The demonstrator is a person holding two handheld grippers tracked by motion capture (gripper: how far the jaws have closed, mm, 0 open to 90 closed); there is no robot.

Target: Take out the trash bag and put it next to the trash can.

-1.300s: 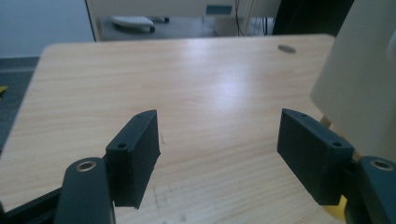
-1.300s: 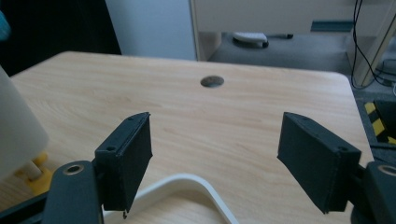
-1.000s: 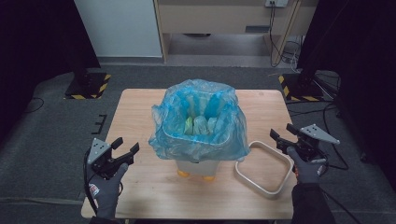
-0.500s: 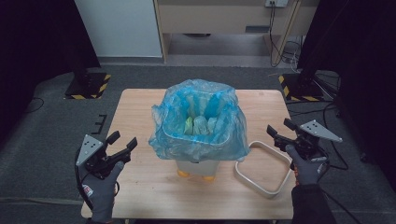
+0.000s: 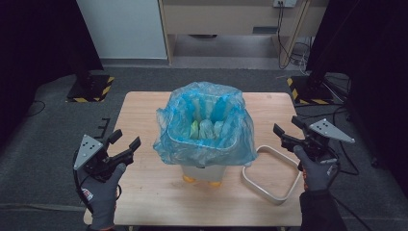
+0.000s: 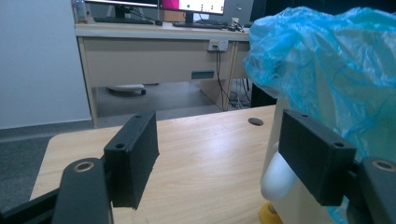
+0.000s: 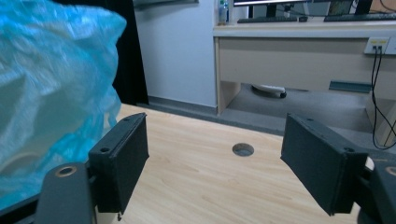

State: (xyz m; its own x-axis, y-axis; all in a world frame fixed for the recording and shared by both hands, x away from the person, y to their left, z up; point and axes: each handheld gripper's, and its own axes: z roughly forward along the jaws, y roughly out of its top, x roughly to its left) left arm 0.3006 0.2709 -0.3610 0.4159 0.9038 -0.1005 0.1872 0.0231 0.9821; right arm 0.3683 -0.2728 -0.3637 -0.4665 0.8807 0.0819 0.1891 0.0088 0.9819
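Two grippers, left (image 5: pixel 126 145) and right (image 5: pixel 285 130), hover near the table's (image 5: pixel 144 192) front, jaws wide open and empty. Between them stands the bin (image 5: pixel 204 171), its blue bag (image 5: pixel 204 127) draped over the rim, a loose ring (image 5: pixel 269 175) beside it. I think a one-sided pull could tear the thin bag or tip the bin. No writing is readable.
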